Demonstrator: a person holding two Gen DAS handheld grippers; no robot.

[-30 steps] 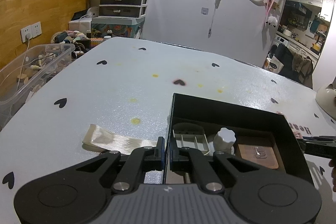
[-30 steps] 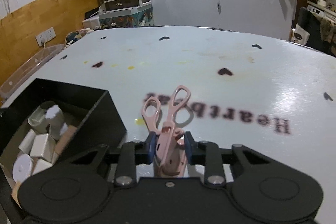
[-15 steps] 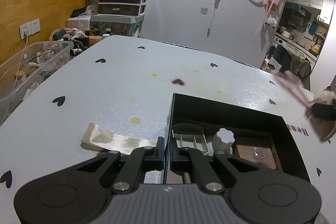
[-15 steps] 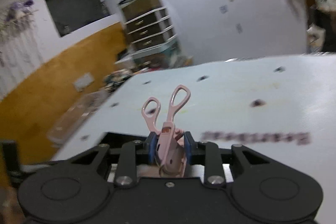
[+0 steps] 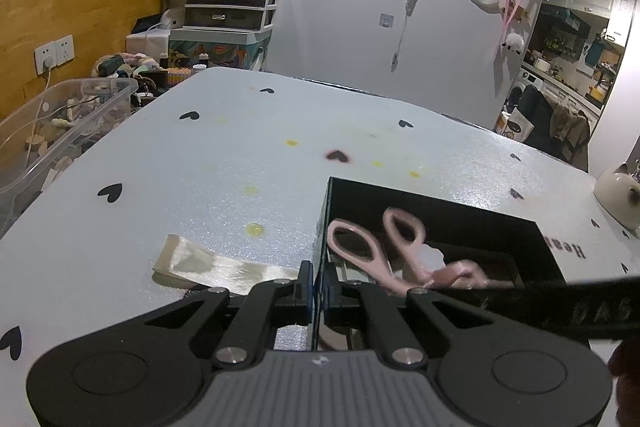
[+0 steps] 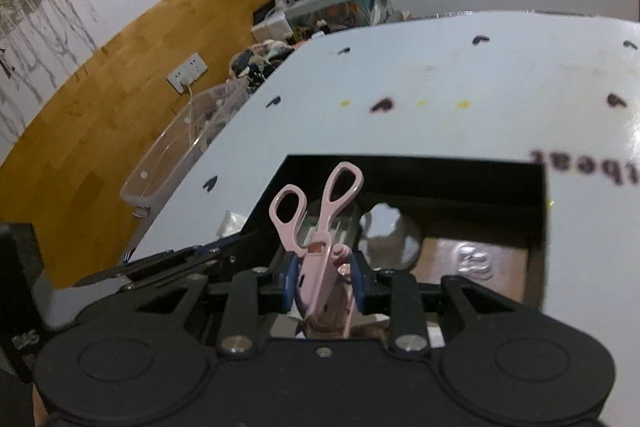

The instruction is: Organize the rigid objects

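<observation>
A black open box [image 5: 440, 203] [image 6: 536, 203] sits on the white table. My left gripper [image 5: 317, 289] is shut on the box's near-left wall. My right gripper [image 6: 323, 281] is shut on pink scissors [image 6: 320, 223] and holds them above the box, handles pointing forward. In the left wrist view the scissors [image 5: 384, 251] hang over the box's inside and the right gripper's finger crosses from the right. A white scalloped cap [image 6: 388, 227], a clear divided tray and a brown card [image 6: 472, 259] lie inside the box.
A cream ribbon strip [image 5: 216, 267] lies on the table left of the box. A clear plastic bin [image 5: 60, 131] stands off the table's left edge. A white cat-shaped pot [image 5: 618, 191] stands at the right edge. "Heartbeat" lettering [image 6: 584, 167] is printed right of the box.
My right gripper lifted the pink scissors off the table and swung them left, from beside the box to above its inside. My left gripper stayed shut on the box wall.
</observation>
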